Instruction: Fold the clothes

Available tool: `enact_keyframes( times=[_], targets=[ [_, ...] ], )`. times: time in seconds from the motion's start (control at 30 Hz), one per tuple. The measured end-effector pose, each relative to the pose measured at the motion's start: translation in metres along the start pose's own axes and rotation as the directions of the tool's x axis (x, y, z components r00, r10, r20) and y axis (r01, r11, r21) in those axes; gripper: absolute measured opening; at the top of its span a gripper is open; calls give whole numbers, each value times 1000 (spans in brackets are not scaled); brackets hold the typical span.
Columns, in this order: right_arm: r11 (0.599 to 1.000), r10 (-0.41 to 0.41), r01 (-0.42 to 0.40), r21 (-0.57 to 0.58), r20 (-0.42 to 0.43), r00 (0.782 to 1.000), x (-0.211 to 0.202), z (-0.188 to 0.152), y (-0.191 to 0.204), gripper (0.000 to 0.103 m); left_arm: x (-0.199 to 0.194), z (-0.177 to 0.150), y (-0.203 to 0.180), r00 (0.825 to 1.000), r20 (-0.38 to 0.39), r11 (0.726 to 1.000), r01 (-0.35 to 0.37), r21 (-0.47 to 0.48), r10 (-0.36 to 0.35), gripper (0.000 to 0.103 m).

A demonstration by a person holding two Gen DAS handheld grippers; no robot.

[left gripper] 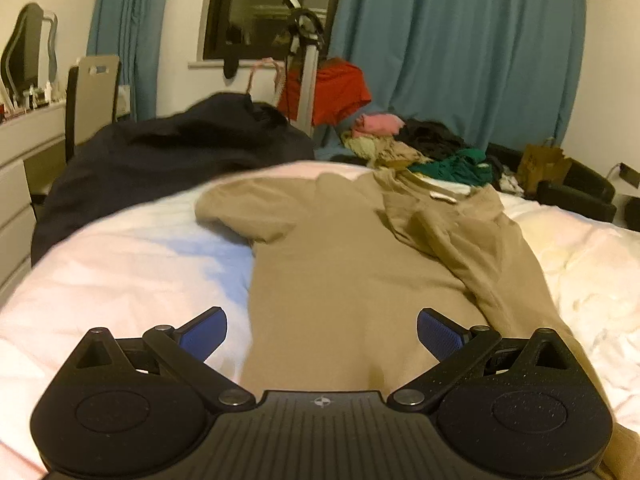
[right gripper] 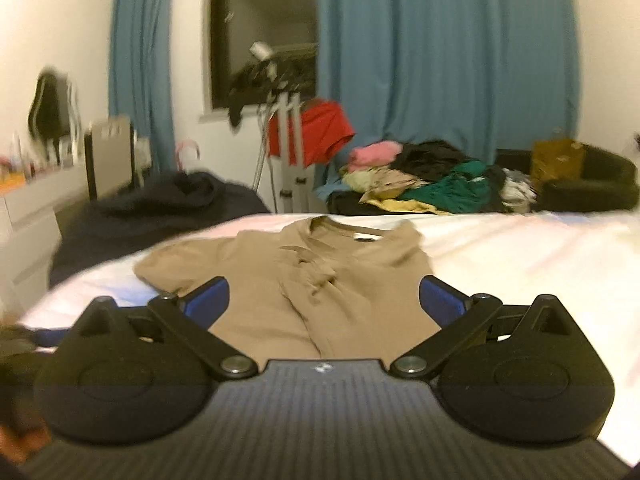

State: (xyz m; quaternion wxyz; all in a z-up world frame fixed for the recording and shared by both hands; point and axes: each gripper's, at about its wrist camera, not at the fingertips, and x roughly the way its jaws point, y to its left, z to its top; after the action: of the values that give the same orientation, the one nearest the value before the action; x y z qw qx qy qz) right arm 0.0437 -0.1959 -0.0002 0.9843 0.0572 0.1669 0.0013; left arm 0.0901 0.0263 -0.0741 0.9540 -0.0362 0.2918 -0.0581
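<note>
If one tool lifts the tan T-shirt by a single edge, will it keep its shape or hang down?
The tan T-shirt would probably hang limp: it lies flat on the white bedding, with soft creases where one side is folded over. It looks thin, so likely light. Both the left tool and the right tool are open.

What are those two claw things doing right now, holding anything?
Left gripper: open, holding nothing, above the tan shirt.
Right gripper: open, holding nothing.
</note>
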Motion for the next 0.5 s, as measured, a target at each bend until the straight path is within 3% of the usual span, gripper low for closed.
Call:
enact_keyframes(
  times=[0.23,0.33,0.5],
  targets=[
    [979,-99,84,188,71,993,-78,-27,-54,103,-24,-21,-38,1000,-12,989,-3,151,5,102],
    [969,-143,116,218,109,984,-94,-29,-76,103,-30,-27,-59,998,-42,983,46,179,-39,102],
    [951,-217,170,258,165,962,-116,-35,-113,103,-40,-33,-104,984,-124,978,143,150,-125,102]
  ],
)
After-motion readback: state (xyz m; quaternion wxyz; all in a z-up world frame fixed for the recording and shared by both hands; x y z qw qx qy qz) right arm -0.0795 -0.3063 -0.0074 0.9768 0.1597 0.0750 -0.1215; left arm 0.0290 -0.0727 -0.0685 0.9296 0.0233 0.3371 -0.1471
